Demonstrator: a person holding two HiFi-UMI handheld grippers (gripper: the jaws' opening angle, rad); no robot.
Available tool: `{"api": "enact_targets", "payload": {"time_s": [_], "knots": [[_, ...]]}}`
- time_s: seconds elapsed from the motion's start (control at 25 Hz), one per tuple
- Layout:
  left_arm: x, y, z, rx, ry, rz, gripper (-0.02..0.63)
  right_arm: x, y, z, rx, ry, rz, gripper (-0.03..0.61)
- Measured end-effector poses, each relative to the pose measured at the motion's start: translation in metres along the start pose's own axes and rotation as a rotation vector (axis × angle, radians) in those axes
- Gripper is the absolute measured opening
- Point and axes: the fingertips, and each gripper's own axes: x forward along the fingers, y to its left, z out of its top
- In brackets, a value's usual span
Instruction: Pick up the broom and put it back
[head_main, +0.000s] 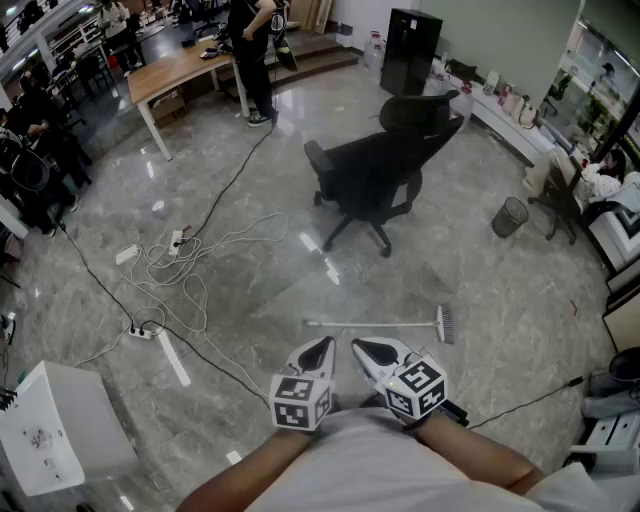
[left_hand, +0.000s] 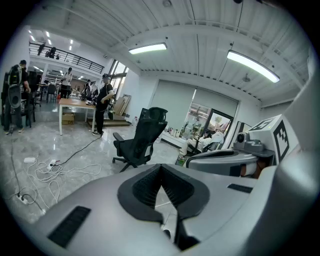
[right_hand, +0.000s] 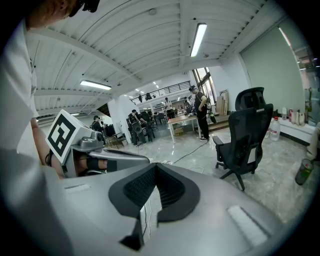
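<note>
The broom (head_main: 385, 324) lies flat on the grey marble floor just ahead of me, with its pale handle running left and its brush head (head_main: 446, 323) at the right. In the head view both grippers are held close to my body, side by side, short of the broom and not touching it. The left gripper (head_main: 319, 349) has its jaws together with nothing between them, and so does the right gripper (head_main: 364, 349). The left gripper view shows its fingertips meeting (left_hand: 161, 167); the right gripper view shows the same (right_hand: 156, 166).
A black office chair (head_main: 380, 178) stands beyond the broom. White cables and power strips (head_main: 170, 250) sprawl over the floor to the left. A white box (head_main: 50, 430) sits at lower left, a wire bin (head_main: 509, 215) at right. A person (head_main: 255, 50) stands by a far table (head_main: 185, 70).
</note>
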Motion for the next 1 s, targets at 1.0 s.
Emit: {"api": "enact_targets", "payload": {"time_s": [1.0], "knots": [[0.125, 0.060, 0.043, -0.086, 0.074, 0.149, 0.006, 0.088, -0.133, 0.033, 0.053, 0.061, 0.264, 0.000]]}}
